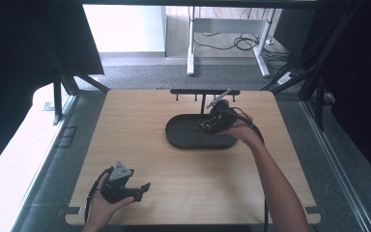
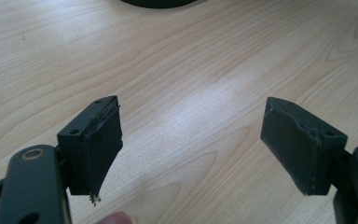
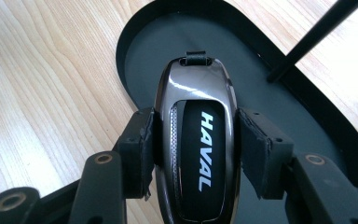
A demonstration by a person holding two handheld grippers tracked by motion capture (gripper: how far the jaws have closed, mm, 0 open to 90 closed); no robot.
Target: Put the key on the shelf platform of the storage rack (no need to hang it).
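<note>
A: Right gripper clamped on glossy car key, held over the dark oval tray. Left gripper wide apart, nothing between, above bare wood table.

B: Risk?

A: Smooth, rounded shell could slip from the worn foam pads and clatter onto the tray.

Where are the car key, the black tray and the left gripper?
car key [image 3: 199, 149]: right gripper view, its dark face.
black tray [image 3: 142, 56]: right gripper view, its floor.
left gripper [image 1: 140, 191]: high view, between its fingertips.

The left claw hangs wide open over the bare wooden table, gripping nothing.
</note>
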